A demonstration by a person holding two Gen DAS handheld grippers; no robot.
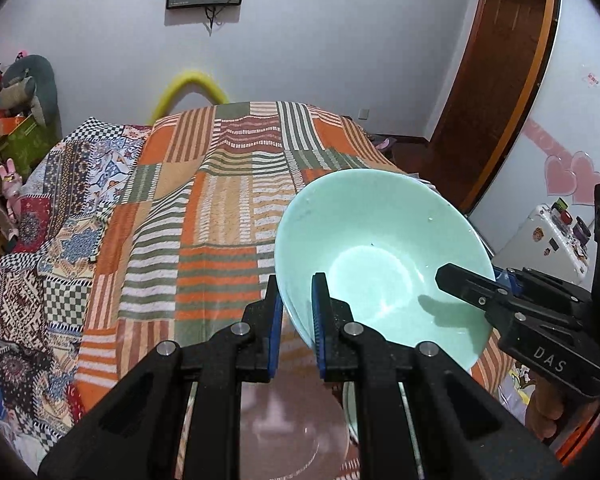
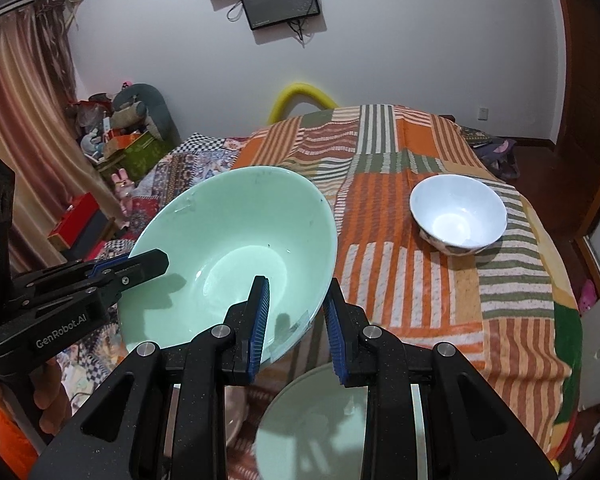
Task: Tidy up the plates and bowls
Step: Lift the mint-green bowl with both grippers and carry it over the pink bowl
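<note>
While clamped on opposite rims, left claw [image 1: 295, 320] and right claw [image 2: 295, 320] carrying green bowl [image 1: 380, 248] mid-air between them. Next probably: lower onto green plate [image 2: 320, 420] right below, or beside white bowl [image 2: 458, 212] up ahead.

Two matte black plastic grippers [image 1: 295, 320] [image 2: 295, 314], blue ribbed pads [image 2: 259, 316], silver round pivot bolts [image 1: 239, 328], white "DAS" and "GenRobot.AI" lettering, an orange sleeve [image 2: 13, 444].

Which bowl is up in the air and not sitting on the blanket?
The big green bowl. Both grippers, left and right, pinch its rim and it tilts above the bed. The white bowl sits on the striped blanket.
</note>
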